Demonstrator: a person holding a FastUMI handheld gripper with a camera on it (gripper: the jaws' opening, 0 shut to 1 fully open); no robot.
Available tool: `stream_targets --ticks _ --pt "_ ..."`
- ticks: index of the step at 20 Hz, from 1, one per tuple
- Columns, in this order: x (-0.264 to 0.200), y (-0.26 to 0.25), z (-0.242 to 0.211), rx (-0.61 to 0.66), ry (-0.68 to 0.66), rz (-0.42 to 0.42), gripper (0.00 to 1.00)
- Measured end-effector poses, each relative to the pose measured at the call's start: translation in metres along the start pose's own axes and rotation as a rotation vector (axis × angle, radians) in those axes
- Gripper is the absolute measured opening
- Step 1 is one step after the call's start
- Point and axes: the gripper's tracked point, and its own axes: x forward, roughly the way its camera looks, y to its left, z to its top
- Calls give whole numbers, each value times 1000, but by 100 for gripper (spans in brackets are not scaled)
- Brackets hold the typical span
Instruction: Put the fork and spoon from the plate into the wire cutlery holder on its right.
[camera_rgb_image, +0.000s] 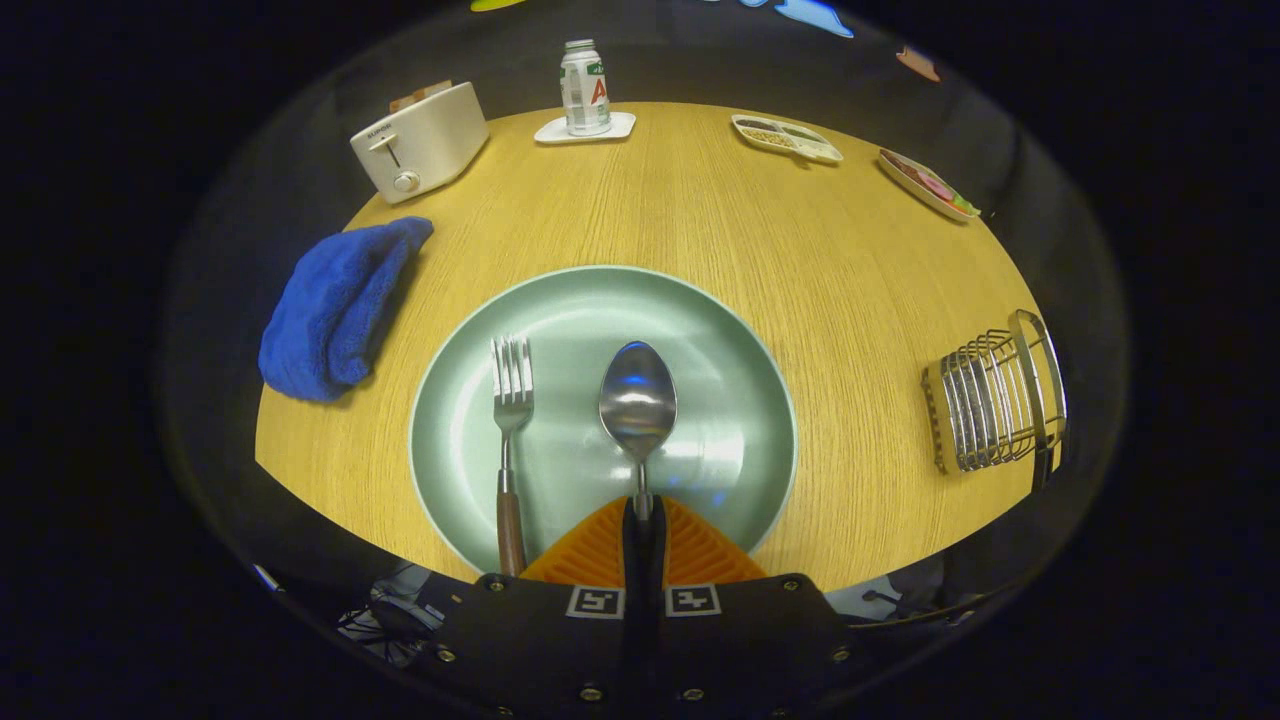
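A pale green plate lies on the round wooden table, just ahead of my fingers. A fork with a brown handle rests on the plate's left half, tines pointing away. To its right is the spoon, bowl pointing away, its thin handle running back between my fingers. My gripper is shut on that handle, over the plate's near edge. I cannot tell whether the spoon still touches the plate. The wire cutlery holder stands to the right of the plate, near the table's edge.
A crumpled blue cloth lies left of the plate. At the far side stand a white toaster, a bottle on a white coaster, and two shallow trays. Bare wood separates plate and holder.
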Motion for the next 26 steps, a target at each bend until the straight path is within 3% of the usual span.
stream_targets --ticks 5,16,26 --pt "-20 -5 24 1 -75 -26 1" --pt "-78 -70 74 183 -233 -121 1" --pt "-101 -157 52 386 -223 -240 1"
